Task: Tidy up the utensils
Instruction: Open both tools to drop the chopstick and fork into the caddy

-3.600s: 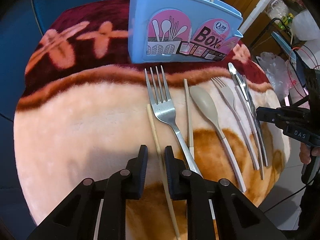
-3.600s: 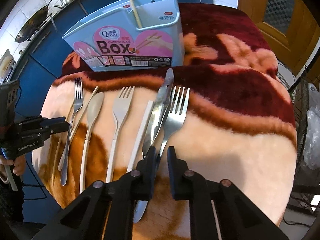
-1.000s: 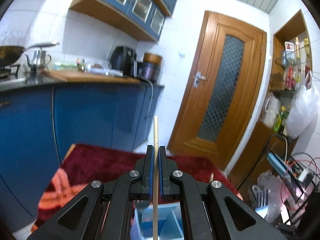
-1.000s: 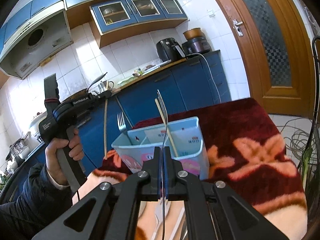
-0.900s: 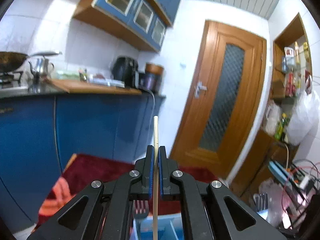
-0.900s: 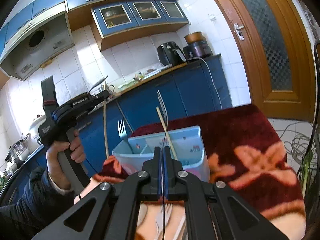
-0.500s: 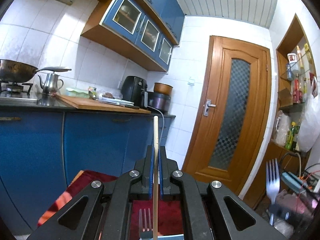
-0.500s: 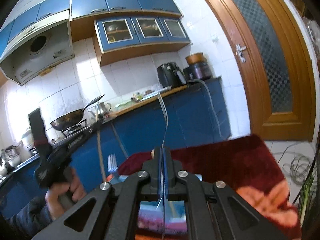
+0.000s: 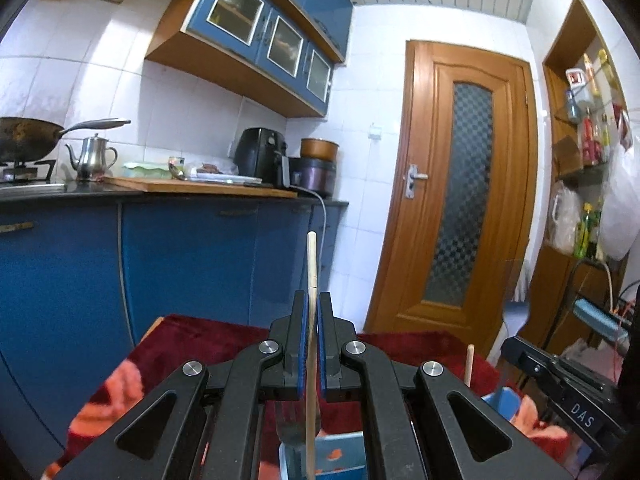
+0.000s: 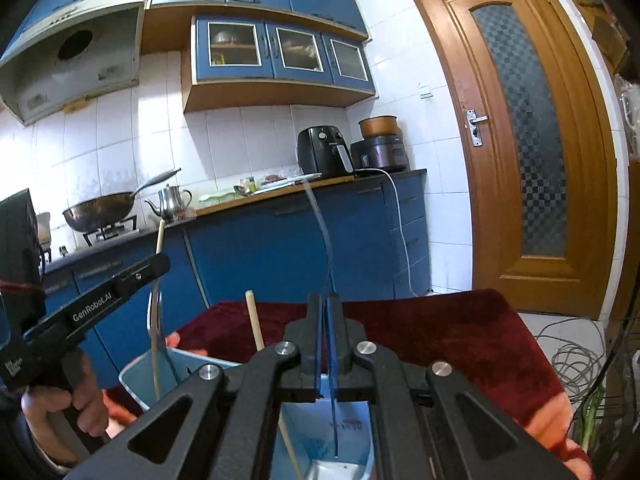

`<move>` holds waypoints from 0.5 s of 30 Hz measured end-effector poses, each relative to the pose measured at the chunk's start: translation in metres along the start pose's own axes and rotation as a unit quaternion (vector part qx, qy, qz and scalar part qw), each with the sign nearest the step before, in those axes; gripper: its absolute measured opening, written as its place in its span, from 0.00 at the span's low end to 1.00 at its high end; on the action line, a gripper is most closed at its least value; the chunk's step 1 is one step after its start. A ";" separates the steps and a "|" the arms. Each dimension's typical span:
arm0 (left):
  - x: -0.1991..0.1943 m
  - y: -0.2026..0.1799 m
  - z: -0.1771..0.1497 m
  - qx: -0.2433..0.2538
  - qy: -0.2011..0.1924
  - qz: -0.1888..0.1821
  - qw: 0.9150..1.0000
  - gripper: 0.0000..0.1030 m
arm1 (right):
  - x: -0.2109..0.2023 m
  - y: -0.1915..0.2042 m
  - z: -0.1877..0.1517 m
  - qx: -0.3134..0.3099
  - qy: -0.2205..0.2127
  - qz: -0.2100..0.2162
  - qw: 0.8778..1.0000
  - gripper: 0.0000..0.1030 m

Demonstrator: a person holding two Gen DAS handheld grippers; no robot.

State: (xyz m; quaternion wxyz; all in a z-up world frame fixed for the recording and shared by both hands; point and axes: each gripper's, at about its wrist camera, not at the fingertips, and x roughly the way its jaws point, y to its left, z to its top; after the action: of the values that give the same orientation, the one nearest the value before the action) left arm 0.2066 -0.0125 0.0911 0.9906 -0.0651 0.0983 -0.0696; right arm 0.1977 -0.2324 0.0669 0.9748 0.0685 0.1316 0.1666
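My left gripper (image 9: 313,300) is shut on a wooden chopstick (image 9: 311,264) that stands upright, its lower end over the light blue utensil box (image 9: 344,456). A metal fork (image 9: 294,426) stands in the box behind it. My right gripper (image 10: 324,300) is shut on a metal knife (image 10: 320,224), blurred, pointing up, its lower end hanging inside the blue box (image 10: 344,432). Another chopstick (image 10: 256,328) stands in the box. The left gripper (image 10: 120,284) with its chopstick (image 10: 159,240) shows at left in the right wrist view.
The box stands on a table covered with a dark red and peach blanket (image 10: 460,332). Blue kitchen cabinets (image 9: 180,256) and a counter with a wok and kettle are behind. A wooden door (image 9: 460,200) is at right. Cables (image 10: 572,344) lie on the floor.
Both grippers lifted their utensils off the blanket, turned them upright and brought them over the box. Since half a second ago both have come lower, into the box.
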 end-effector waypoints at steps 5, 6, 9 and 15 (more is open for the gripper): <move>0.000 -0.002 -0.005 -0.001 0.039 -0.015 0.999 0.04 | -0.003 -0.001 -0.004 -0.003 0.018 0.001 1.000 0.09; -0.003 -0.002 -0.005 0.004 0.040 -0.020 0.999 0.06 | -0.004 -0.002 -0.005 0.000 0.020 0.003 1.000 0.09; -0.009 -0.007 -0.007 0.018 0.049 -0.023 0.998 0.18 | -0.009 -0.003 -0.004 0.010 0.020 0.009 1.000 0.16; -0.024 -0.011 -0.007 0.025 0.062 -0.026 0.997 0.33 | -0.026 0.000 0.002 0.019 0.014 0.022 0.999 0.36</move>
State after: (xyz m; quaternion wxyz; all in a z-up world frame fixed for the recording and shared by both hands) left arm 0.1808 -0.0211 0.0902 0.9818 -0.0384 0.1561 -0.1016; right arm 0.1746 -0.2419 0.0752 0.9673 0.0880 0.1470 0.1868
